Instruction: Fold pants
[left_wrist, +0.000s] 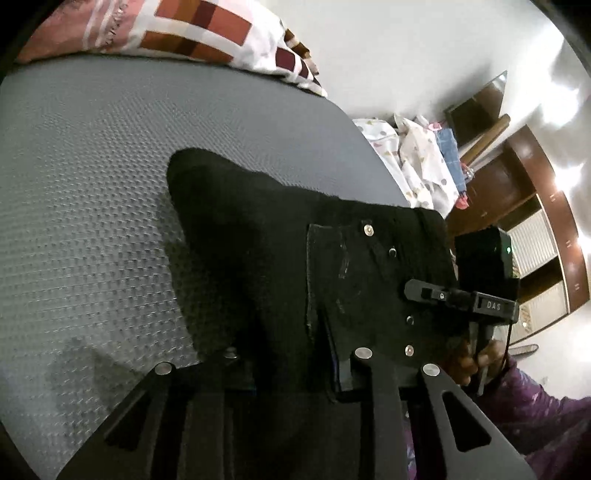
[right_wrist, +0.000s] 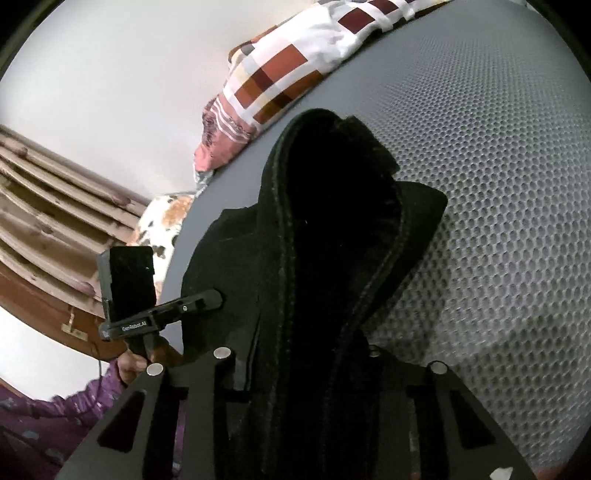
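The black pants (left_wrist: 280, 251) lay bunched on the grey textured mattress (left_wrist: 92, 177), with part of the cloth raised off that surface at the near side. In the left wrist view the waist end, with its pocket and rivets, sat nearest the camera. The left gripper (left_wrist: 295, 369) had cloth drawn between its fingers and was clamped on it. The right gripper (left_wrist: 417, 290) appeared in the same view at the waistband edge, pinched closed on the fabric.

In the right wrist view the pants (right_wrist: 325, 229) rose in a folded ridge away from the right gripper (right_wrist: 303, 365), whose fingers gripped the seam. The left gripper (right_wrist: 210, 297) met the cloth's edge on the side toward the mattress border.

Beyond the pants, the mattress (right_wrist: 498, 166) showed a broad bare stretch out to the patterned bedding (left_wrist: 192, 33) at its far edge. The pants' far hem stopped well short of that bedding. Past the mattress's side edge, near the waistband, stood a pile of printed clothes (left_wrist: 417, 162), with wooden shelving (left_wrist: 532, 206) behind it against the wall.
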